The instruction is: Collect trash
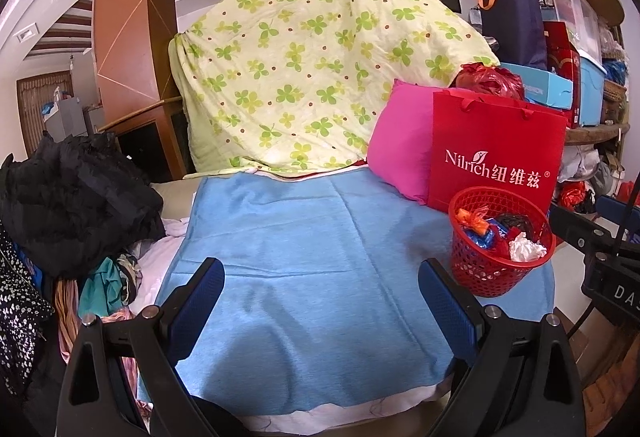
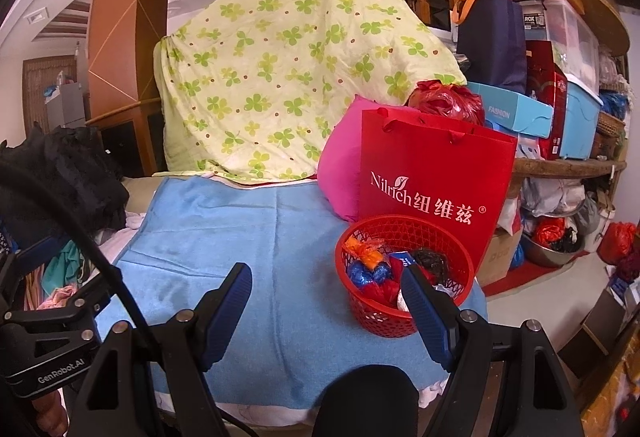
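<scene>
Hovering wide open and empty over blue towel (image 1: 304, 257): left gripper (image 1: 320, 297), right gripper (image 2: 326, 303). Red basket (image 2: 404, 321) of trash (image 2: 370, 265) at towel's right edge, against red bag (image 2: 432, 177).

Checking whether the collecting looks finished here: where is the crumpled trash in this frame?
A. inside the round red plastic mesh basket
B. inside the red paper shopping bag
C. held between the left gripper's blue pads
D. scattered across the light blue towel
A: the round red plastic mesh basket holds crumpled wrappers and a white wad, while the light blue towel lies bare and both grippers are open with nothing between their pads.
</scene>
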`<move>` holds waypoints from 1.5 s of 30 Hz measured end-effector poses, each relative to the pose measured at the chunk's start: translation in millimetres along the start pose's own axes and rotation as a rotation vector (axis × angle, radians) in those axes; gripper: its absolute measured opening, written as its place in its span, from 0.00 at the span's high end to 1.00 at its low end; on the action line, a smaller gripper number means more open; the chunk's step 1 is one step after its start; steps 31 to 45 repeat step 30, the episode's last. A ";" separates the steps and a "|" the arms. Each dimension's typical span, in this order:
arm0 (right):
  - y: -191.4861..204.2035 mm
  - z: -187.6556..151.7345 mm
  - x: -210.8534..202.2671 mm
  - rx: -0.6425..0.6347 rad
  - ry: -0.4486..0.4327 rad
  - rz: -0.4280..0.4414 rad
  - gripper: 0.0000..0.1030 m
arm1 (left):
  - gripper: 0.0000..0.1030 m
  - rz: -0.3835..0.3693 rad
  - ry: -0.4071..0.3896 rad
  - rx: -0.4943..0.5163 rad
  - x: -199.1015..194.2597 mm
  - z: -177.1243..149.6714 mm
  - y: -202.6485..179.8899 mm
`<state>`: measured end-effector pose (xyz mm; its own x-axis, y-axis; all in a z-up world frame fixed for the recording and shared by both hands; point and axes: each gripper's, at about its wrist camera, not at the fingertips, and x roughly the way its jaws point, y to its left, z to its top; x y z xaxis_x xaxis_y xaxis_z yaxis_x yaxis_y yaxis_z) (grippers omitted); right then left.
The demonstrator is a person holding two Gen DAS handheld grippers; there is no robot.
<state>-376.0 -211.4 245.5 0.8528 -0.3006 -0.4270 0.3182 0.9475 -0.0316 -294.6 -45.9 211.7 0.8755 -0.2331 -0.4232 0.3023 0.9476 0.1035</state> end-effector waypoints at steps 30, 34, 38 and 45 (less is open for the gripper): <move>-19.2 -2.0 57.8 0.024 0.031 -0.013 0.22 | 0.05 -0.094 0.036 -0.037 73.2 14.6 2.4; -19.2 -2.0 57.8 0.024 0.031 -0.013 0.22 | 0.05 -0.094 0.036 -0.037 73.2 14.6 2.4; -19.2 -2.0 57.8 0.024 0.031 -0.013 0.22 | 0.05 -0.094 0.036 -0.037 73.2 14.6 2.4; -19.2 -2.0 57.8 0.024 0.031 -0.013 0.22 | 0.05 -0.094 0.036 -0.037 73.2 14.6 2.4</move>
